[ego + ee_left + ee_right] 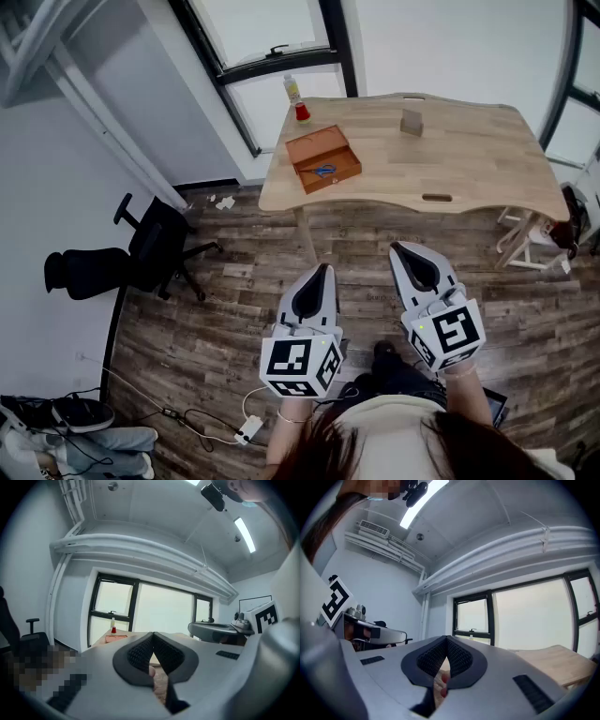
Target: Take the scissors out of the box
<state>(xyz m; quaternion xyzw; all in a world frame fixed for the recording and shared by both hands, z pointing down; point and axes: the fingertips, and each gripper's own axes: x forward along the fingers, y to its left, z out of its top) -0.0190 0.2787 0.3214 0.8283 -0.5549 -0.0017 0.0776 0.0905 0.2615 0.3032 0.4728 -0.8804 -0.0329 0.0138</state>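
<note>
An open orange-brown box [323, 159] lies at the left end of a wooden table [469, 159]; blue-handled scissors [324, 171] rest inside it. My left gripper [324, 269] and right gripper [396, 248] are held level over the floor, well short of the table's near edge. Both are shut with nothing between the jaws. In the left gripper view the left gripper [153, 633] points toward the far box [118, 638]. The right gripper [447, 638] faces the windows, with the table [553, 663] at its right.
A red-based bottle [297, 101] and a small grey block [412, 122] stand on the table. A black office chair [141, 248] sits at the left on the wood floor. Cables and a power strip [246, 429] lie near my feet. A white stool [530, 246] stands at the right.
</note>
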